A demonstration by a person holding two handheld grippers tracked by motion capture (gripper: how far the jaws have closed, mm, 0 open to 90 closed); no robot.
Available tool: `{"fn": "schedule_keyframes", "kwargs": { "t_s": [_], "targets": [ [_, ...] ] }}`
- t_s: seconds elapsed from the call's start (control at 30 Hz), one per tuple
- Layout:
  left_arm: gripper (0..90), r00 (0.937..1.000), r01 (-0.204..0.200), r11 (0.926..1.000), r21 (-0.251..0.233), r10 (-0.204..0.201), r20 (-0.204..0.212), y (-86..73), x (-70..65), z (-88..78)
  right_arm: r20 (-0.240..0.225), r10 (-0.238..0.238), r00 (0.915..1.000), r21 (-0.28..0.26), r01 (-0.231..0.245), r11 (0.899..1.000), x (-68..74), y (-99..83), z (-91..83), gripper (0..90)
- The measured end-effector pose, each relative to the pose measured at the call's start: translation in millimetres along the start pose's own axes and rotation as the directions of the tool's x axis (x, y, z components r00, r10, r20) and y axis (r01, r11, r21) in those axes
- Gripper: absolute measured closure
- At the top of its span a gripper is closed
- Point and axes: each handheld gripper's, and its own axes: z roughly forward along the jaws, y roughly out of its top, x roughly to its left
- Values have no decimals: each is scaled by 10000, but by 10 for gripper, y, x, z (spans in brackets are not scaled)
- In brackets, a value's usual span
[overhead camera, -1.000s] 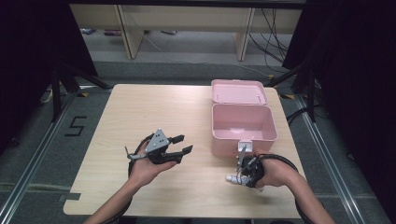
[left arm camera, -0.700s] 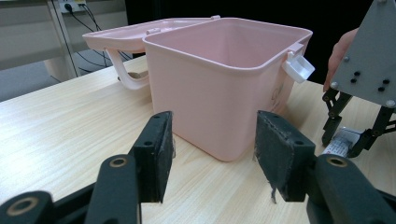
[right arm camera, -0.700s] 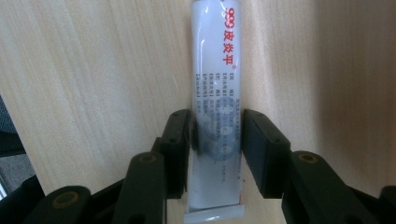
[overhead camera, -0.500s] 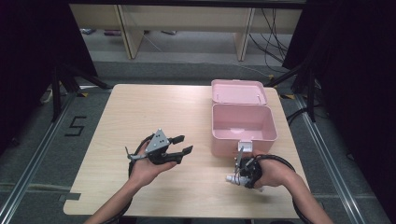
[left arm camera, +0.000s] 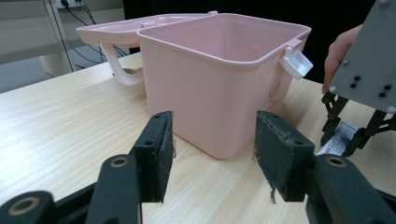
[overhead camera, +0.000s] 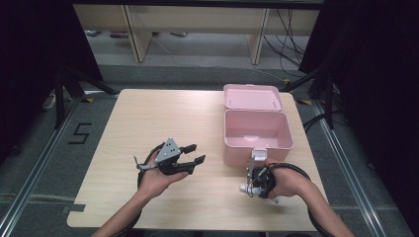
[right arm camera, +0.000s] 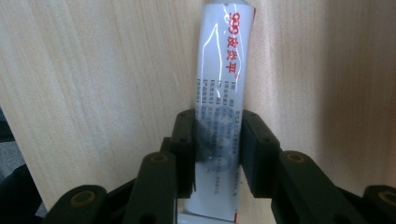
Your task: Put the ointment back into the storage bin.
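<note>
Right tongs (right arm camera: 217,149) have just been closing and now pinch the white tube (right arm camera: 224,84); left tongs (left arm camera: 212,154) gape, holding nothing.

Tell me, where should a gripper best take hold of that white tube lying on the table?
Across its flat body, from above, as the right gripper does: the white tube lies flat on the table, long and narrow, so the jaws, which have just been closing, span its width.

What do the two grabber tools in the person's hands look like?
Both are black, built from flat linked bars with round brass-coloured pins. The left tool has a grey three-cornered plate on top, dotted with small screws, and thick black pads with frayed edges. The right tool has the same black pads. A black cable loops from each. The forearms are bare, with no sleeves.
</note>
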Motion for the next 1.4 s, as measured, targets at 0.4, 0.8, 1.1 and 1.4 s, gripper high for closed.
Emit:
{"fn": "schedule_keyframes", "kwargs": {
  "t_s": [0.4, 0.8, 1.1, 1.4],
  "targets": [
    [473, 10000, -17, 10000, -37, 17, 46, -4, -4, 21, -159, -87, 9998, -294, 83, 9995, -24, -30, -105, 702],
    [472, 10000, -55, 10000, 44, 55, 27, -7, -4, 4, -19, -197, 9998, -586, 195, 9981, -37, -81, -378, 702],
    [471, 10000, -65, 10000, 41, 65, 32, -6, -7, 8, 90, -544, 9985, -644, 549, 9964, -69, -107, -515, 702],
    [469, 10000, -37, 10000, -43, 38, 90, -9, -7, 20, 238, -907, 9956, -590, 920, 9940, -89, -110, -613, 702]
  ]
}}
